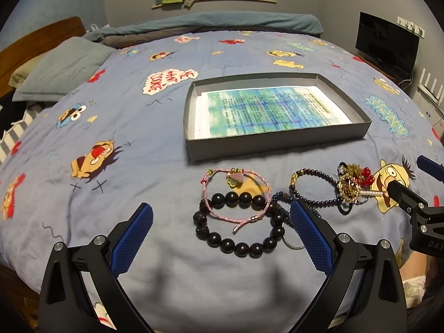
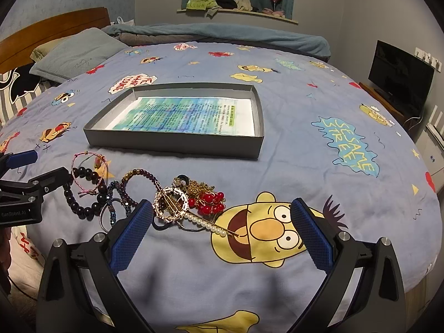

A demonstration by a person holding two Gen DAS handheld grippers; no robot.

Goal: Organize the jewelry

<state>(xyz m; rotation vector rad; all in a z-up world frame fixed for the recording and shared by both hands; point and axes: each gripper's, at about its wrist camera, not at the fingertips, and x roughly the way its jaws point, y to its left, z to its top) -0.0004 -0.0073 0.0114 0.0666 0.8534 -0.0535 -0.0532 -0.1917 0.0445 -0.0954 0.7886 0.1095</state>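
A pile of jewelry lies on the blue bedspread in front of a shallow grey box (image 1: pixel 277 141) lined with printed paper. A large black bead bracelet (image 1: pixel 238 245) lies under a pink cord bracelet (image 1: pixel 236 191). A small dark bead bracelet (image 1: pixel 316 188) and a gold and red cluster with a pearl pin (image 1: pixel 353 184) lie to the right. My left gripper (image 1: pixel 222 222) is open, its fingers either side of the black bracelet. My right gripper (image 2: pixel 222 219) is open over the pearl pin (image 2: pixel 211 226), beside the gold cluster (image 2: pixel 191 199). The grey box (image 2: pixel 177 141) shows behind.
Pillows (image 1: pixel 61 69) and a wooden headboard (image 1: pixel 38 36) are at the far left. A folded teal blanket (image 1: pixel 222 22) lies across the far edge of the bed. A dark monitor (image 1: pixel 385 44) stands at the right. The bed's near edge is just below both grippers.
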